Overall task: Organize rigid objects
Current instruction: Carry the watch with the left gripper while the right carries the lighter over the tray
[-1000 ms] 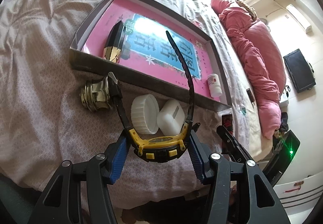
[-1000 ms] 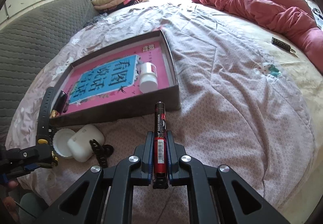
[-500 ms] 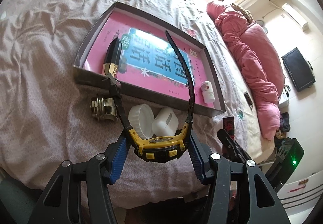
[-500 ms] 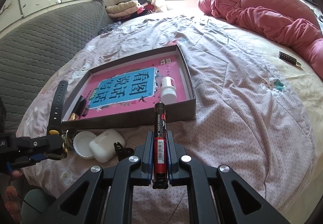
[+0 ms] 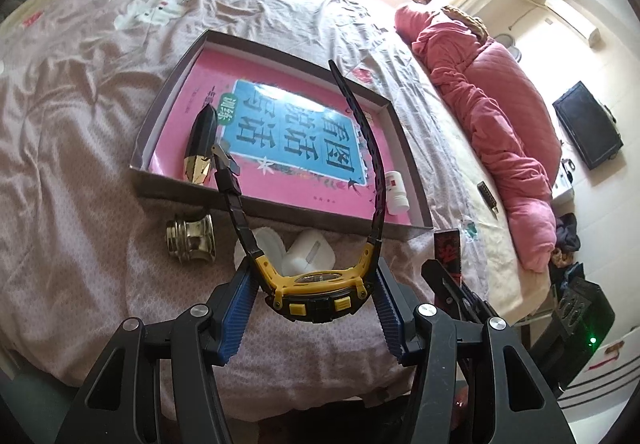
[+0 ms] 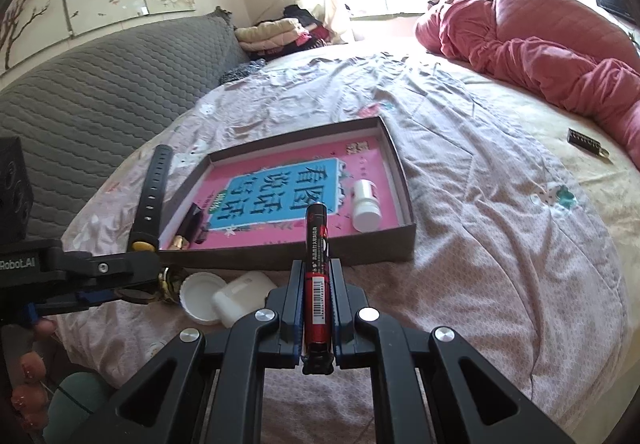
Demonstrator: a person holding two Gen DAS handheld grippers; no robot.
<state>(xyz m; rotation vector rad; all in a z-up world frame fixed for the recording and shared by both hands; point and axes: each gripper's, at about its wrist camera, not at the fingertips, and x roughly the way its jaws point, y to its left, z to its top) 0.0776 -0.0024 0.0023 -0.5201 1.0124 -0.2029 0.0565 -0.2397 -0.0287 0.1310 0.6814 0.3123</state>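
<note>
Left wrist view: your left claw (image 5: 314,302) pinching yellow-and-black digital wristwatch (image 5: 316,290), right claw (image 6: 316,308) clamped on red-and-black battery (image 6: 317,268); both lifted higher off bed, poised before near edge of shallow grey cardboard box (image 6: 404,236), ready for drop-in.

The left gripper (image 5: 316,298) clamps a yellow watch (image 5: 318,290) above the bed (image 5: 80,163), straps rising before the tray (image 5: 404,141).

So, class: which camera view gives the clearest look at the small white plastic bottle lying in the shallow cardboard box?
The right wrist view: the white bottle lies fully visible there. The left wrist view shows it partly behind the watch strap.
</note>
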